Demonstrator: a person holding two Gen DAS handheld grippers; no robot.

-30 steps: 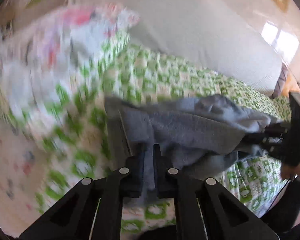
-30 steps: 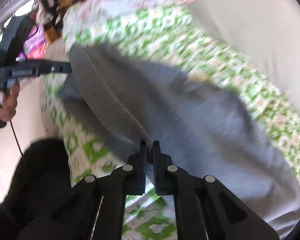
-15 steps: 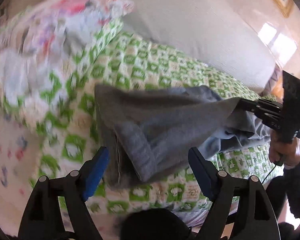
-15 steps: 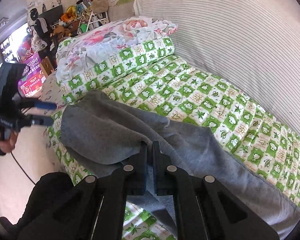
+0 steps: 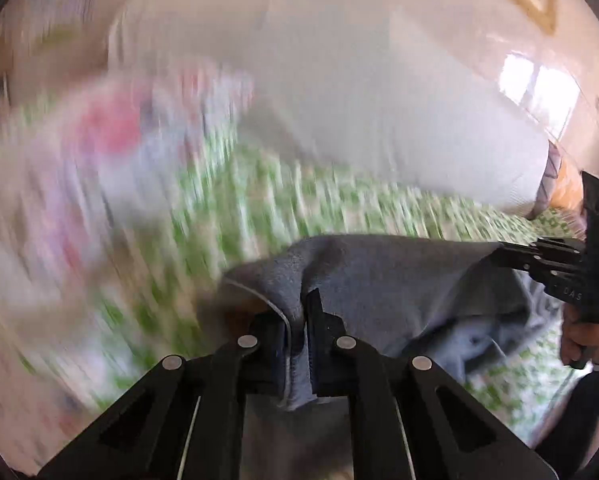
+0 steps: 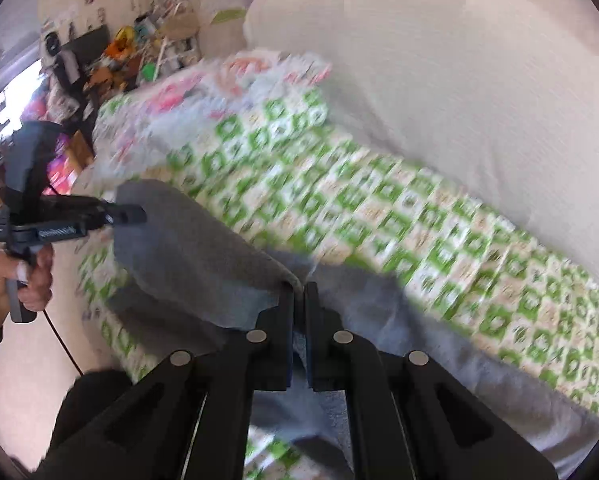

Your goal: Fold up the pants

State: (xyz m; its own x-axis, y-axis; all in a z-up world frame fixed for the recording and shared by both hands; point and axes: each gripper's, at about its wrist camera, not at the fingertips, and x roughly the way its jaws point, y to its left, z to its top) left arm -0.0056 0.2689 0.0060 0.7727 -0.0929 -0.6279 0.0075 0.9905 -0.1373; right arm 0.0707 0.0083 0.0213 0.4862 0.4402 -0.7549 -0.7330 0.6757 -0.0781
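My left gripper [image 5: 301, 320] pinches one corner of the gray pants [image 5: 399, 280], my right gripper [image 6: 299, 304] pinches the other, above the green checkered bed cover [image 6: 419, 216]. I should keep both corners level and tight, I think.

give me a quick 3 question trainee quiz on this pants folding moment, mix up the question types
1. True or false: the left hand-held gripper is shut on the grey pants.
2. Multiple choice: the pants lie partly on A) a green checked bed cover, B) a wooden table, C) a tiled floor.
3. Fill in: the right hand-held gripper pinches the pants' ____ edge, with fabric spanning across to the other gripper.

Key: 1 true; 2 A; 3 upper
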